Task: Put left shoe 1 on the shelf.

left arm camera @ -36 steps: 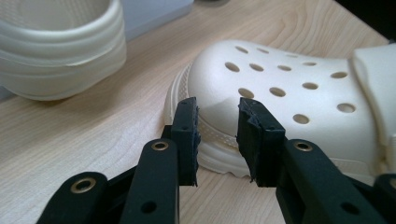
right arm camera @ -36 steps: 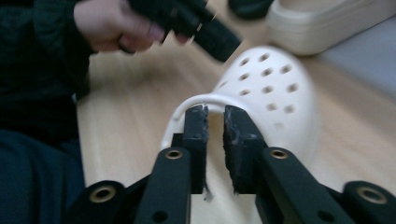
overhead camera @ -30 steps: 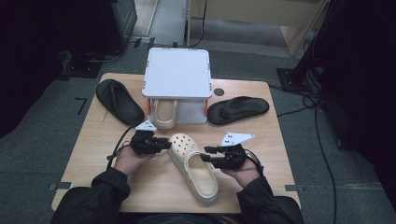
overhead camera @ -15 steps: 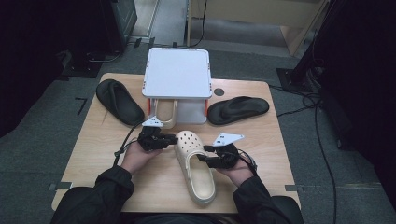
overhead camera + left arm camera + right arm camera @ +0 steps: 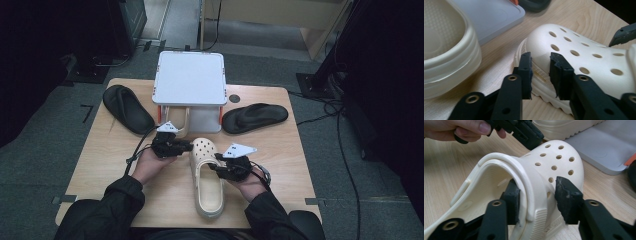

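Works with both grippers on a cream clog [image 5: 207, 175] at a wooden table [image 5: 300, 165]. Has the clog sole down in the near middle of the table, between the two hands, holed toe toward a white stand [image 5: 190, 82] at the far side, heel near the front edge. Grips it with the right gripper [image 5: 536, 192] at the rim of the foot opening: one jaw inside the clog, the other outside on the holed upper, the wall and the forward-folded strap pinched between the pads. Has just been closing those jaws on that wall. Points the left gripper [image 5: 540, 60] at the toe's other side, low, where upper meets ribbed sole. Holds its jaws apart there, a clear gap between the pads, nothing clamped; cannot tell whether the tips touch the clog. Has just been opening these jaws a little, with only the side of the toe showing in the gap, beyond the tips. Has a second clog [image 5: 446, 45] on the stand's grey base, under the white top, just beyond the left gripper and apart from the first clog. Has one sandal [image 5: 127, 109], black, flat on the table left of the stand and the other sandal [image 5: 255, 117] right of it, both well apart from the grippers.
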{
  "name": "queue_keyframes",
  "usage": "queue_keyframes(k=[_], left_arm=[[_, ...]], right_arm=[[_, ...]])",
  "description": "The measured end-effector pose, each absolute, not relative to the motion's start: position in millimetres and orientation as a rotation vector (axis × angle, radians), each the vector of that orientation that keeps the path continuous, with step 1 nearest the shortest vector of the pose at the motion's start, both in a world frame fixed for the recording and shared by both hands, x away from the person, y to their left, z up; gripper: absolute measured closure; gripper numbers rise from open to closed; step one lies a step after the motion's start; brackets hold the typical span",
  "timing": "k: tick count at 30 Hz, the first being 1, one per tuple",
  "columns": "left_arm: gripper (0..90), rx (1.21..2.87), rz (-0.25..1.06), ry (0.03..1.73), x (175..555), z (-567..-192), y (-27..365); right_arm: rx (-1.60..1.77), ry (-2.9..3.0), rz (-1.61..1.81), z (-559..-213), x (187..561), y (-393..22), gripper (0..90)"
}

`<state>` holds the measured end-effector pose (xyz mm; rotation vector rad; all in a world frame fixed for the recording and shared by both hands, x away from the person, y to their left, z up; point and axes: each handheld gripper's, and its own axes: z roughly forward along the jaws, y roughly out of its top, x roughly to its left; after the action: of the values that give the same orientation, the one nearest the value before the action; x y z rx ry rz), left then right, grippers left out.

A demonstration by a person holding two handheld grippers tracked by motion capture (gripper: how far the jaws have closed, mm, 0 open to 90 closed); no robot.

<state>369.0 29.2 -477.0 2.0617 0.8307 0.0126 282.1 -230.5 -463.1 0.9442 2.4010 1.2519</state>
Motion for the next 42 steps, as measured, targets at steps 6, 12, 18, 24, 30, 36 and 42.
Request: queue_keyframes(k=[6, 12, 18, 24, 30, 36, 42], left_arm=[[66.1, 2.081, 0.021, 0.805, 364.4, -468.3, 30.4], [63.8, 2.060, -0.002, 0.823, 365.2, -458.8, 42.0], [63.3, 2.052, 0.003, 0.832, 367.3, -448.7, 57.0], [63.2, 2.035, 0.024, 0.836, 372.1, -439.2, 66.7], [65.7, 1.982, 0.028, 0.848, 380.2, -431.5, 79.0], [66.4, 1.994, 0.044, 0.847, 385.8, -423.2, 83.6], [66.8, 1.966, 0.051, 0.848, 396.0, -407.1, 92.5]], right_arm=[[0.942, 2.374, 1.242, -458.5, 278.2, -229.5, 69.7], [0.954, 2.359, 1.206, -452.7, 280.6, -227.6, 74.2], [0.974, 2.328, 1.212, -442.0, 286.2, -230.6, 77.2], [0.973, 2.290, 1.185, -433.0, 295.6, -233.8, 77.2], [0.981, 2.255, 1.122, -428.2, 323.6, -231.9, 77.1], [0.976, 2.237, 1.066, -427.3, 350.1, -227.1, 77.0], [1.018, 2.221, 1.038, -430.9, 381.1, -219.0, 76.9]])
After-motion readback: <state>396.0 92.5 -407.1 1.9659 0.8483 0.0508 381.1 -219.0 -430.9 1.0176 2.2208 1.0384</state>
